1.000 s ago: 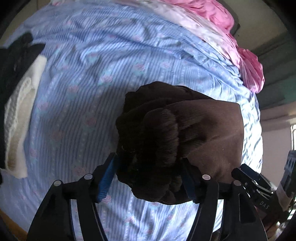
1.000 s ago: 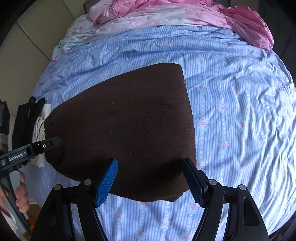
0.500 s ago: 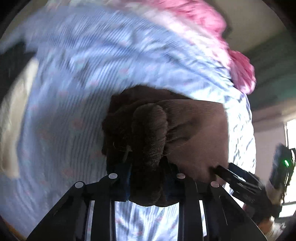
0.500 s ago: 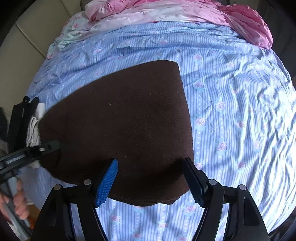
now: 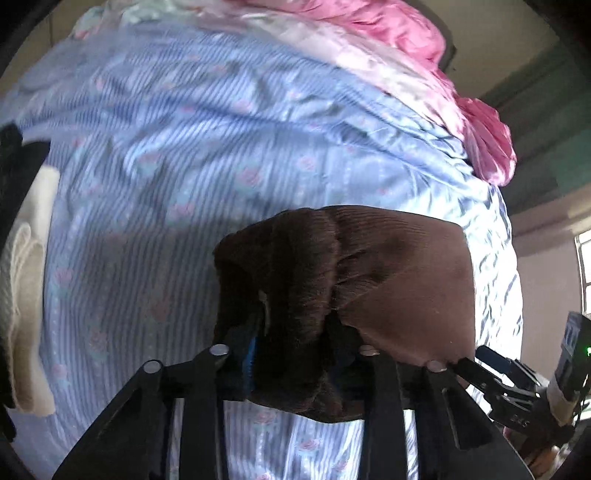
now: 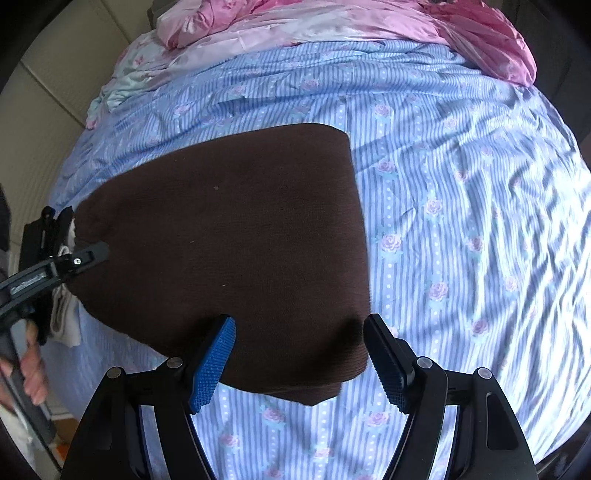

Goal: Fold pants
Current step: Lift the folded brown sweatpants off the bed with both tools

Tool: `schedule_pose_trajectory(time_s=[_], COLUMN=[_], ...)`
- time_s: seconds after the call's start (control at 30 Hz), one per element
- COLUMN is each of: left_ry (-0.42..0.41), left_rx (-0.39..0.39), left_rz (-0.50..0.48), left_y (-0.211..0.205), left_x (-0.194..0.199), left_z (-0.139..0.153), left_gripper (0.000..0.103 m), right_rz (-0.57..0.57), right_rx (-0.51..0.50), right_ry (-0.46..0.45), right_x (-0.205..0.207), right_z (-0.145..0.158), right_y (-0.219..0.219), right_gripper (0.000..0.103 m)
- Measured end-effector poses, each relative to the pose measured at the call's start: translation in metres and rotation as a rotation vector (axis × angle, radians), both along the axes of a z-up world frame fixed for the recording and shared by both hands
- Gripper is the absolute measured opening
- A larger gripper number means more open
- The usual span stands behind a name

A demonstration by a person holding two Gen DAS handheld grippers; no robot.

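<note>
blue striped bedsheet – left gripper pinches brown pants, right gripper spread

pants: matt ribbed cloth | quilt: glossy pink satin

Blue striped floral bed, brown pants on it, pink quilt behind

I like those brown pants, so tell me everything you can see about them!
The brown pants look soft and finely ribbed, like corduroy. They lie folded into a flat, smooth, roughly four-sided shape on the blue striped bedsheet with little roses. One end is bunched into thick wrinkles and pinched in the left tongs. The right tongs stand open over the near edge, not gripping it.
</note>
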State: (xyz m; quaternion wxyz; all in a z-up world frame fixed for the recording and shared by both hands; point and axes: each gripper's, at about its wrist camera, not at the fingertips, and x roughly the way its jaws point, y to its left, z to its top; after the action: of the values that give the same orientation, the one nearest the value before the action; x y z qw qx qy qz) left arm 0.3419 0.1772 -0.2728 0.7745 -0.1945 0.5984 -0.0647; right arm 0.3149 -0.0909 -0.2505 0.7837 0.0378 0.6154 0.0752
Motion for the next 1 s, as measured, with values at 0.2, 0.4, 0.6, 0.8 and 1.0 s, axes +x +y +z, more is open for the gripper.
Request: schedule_pose_trajectory(time_s=[0.2,0.4,0.6,0.8,1.0], left_ry=[0.028,0.067,0.110,0.145,0.173], left_rx=[0.012,-0.086,-0.172,-0.265,-0.387], left_rz=[0.020,0.067,0.116,0.175,0.270], left_y=[0.006,0.017,0.026,0.028,0.030], left_x=[0.000,-0.006,-0.007,-0.007,-0.013], left_z=[-0.011,-0.021,-0.038,-0.060,-0.085], left_gripper=[0.071,0.077,0.090,0.098,0.099], right_rz=[-0.029,-0.059,-0.052,-0.044,-0.043], right_rx=[0.011,0.006,0.000,0.007,0.044], right_ry=[-0.015,-0.040,-0.030,0.001,0.030], right_x=[0.004,0.015,0.029,0.043,0.057], right_z=[0.003,0.007,-0.006,-0.028,-0.048], right_y=[-0.005,-0.013,-0.013,-0.010,-0.009], right_gripper=[0.073,0.073,0.079,0.079,0.085])
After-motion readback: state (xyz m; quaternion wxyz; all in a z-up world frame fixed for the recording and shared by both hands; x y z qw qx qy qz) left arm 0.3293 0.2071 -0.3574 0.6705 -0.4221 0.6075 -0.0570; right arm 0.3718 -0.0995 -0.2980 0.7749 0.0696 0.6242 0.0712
